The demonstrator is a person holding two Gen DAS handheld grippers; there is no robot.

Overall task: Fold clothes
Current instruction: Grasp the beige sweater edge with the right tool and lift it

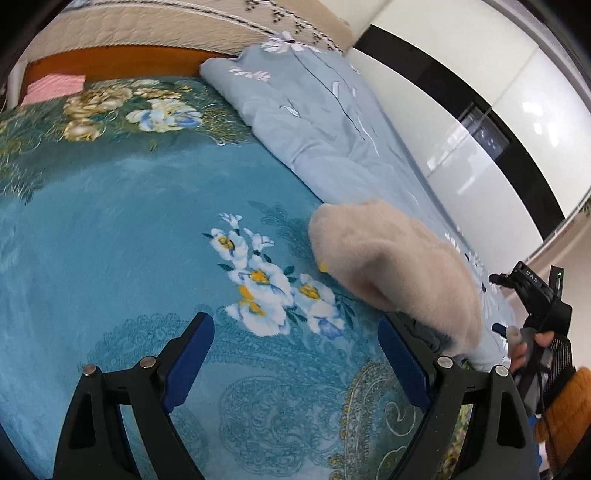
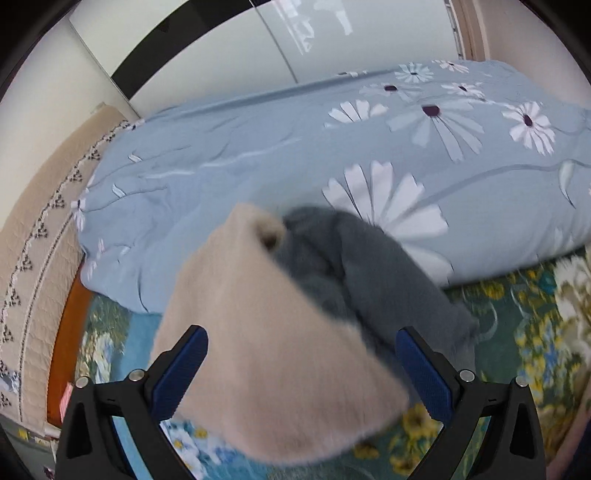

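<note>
Left tool (image 1: 295, 362): jaws stood wide apart, released, holding nothing; it hovered above the teal floral blanket (image 1: 129, 221) on the bed.

Pink cloth (image 1: 55, 86): lay far off near the headboard (image 1: 129, 26), well apart from both tools.

Beige garment (image 1: 391, 266): a fluffy piece, bunched and rounded, resting on the blanket just beside the folded blue quilt (image 1: 317, 110). In the left wrist view its near end sat close behind the left tool's right-hand finger; contact could not be confirmed.

Grey garment (image 2: 369, 273): seen in the right wrist view tucked against and partly under the beige garment, touching the quilt's edge. Whether the two were separate items or one two-coloured piece could not be told.

Right tool (image 2: 301, 373): jaws spread wide, released. The beige garment lay between and over the fingers, blurred; no pinch was evident.

Right hand (image 1: 532, 350): gripped the tool's handle at the bed's right side.

Task standing (judgement): the clothing appeared heaped, not yet laid flat; folding looked to be at an early stage.

Risk 1 (judgement): closing on the thick pile might catch both beige and grey layers together, dragging the whole heap.

Risk 2 (judgement): a shallow pinch on the fluffy surface could slip during lifting.

Risk 3 (judgement): proximity to the quilt could lead to snagging bedding with the garment.
</note>
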